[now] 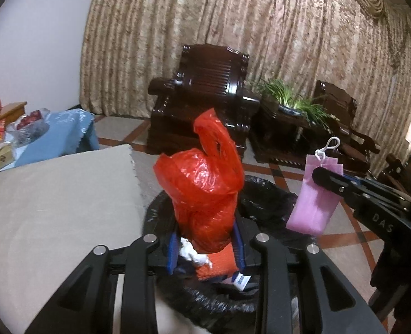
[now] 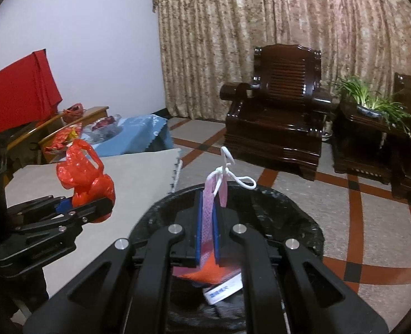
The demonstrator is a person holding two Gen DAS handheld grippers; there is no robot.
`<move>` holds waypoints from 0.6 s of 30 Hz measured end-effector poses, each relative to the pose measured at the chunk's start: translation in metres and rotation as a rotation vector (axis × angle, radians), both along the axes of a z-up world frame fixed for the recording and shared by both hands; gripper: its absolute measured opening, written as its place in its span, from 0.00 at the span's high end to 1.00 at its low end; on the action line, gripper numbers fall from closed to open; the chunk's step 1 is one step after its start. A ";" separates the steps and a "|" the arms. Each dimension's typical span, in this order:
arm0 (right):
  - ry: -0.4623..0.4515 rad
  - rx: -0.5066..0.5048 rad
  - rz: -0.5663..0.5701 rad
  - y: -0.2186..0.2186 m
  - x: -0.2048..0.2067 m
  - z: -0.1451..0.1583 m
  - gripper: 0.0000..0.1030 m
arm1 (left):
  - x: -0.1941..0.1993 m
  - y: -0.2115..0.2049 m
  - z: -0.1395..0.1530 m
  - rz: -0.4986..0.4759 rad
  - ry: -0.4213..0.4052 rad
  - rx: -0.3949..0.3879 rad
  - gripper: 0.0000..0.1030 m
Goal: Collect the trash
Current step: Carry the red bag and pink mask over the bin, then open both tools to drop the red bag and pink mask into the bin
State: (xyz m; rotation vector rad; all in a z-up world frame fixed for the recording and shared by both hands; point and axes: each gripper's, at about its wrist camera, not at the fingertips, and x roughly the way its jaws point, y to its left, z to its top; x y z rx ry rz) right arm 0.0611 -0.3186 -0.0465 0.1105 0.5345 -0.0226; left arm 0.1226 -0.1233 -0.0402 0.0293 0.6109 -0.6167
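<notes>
The black-lined trash bin [image 2: 261, 211] fills the lower middle of both wrist views, its mouth open below the two tools, with an orange net and a white-and-blue carton already lying inside. To its left a grey-covered table [image 1: 52, 194] butts close against the rim.

The red plastic bag [image 1: 205, 189] sits in the centre of the left wrist view, pinched low between the blue pads of the left gripper [image 1: 205, 250], jaws partly spread around its bulk; it hangs over the left part of the bin mouth. The pink mesh pouch [image 2: 209, 211], with its white cord loop [image 2: 233, 172], is clamped flat in the right gripper [image 2: 207, 233], jaws pressed together on it, above the bin's middle.

Risks, as I judge them: the red bag is puffy and light, so let go near the rim it may catch on the liner or tip out onto the table side. The pouch's cord could snag on a finger when the jaws part, leaving it dangling. Both tools crowd one opening and might knock each other.

Hard to tell: the bin's bottom and how full it is, since the gripper bodies cover it; what the red bag holds; a white crumpled scrap [image 1: 194, 253] below the bag, in the bin or the jaws I cannot say
</notes>
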 end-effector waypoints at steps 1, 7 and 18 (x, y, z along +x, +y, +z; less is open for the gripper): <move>0.005 -0.001 -0.007 -0.005 0.001 -0.003 0.94 | 0.003 -0.006 -0.003 -0.010 -0.002 0.007 0.70; 0.040 0.003 -0.034 -0.026 0.013 -0.021 0.94 | 0.018 -0.038 -0.017 -0.053 -0.003 0.039 0.70; 0.107 0.019 -0.048 -0.047 0.043 -0.059 0.94 | 0.055 -0.069 -0.048 -0.082 0.045 0.062 0.69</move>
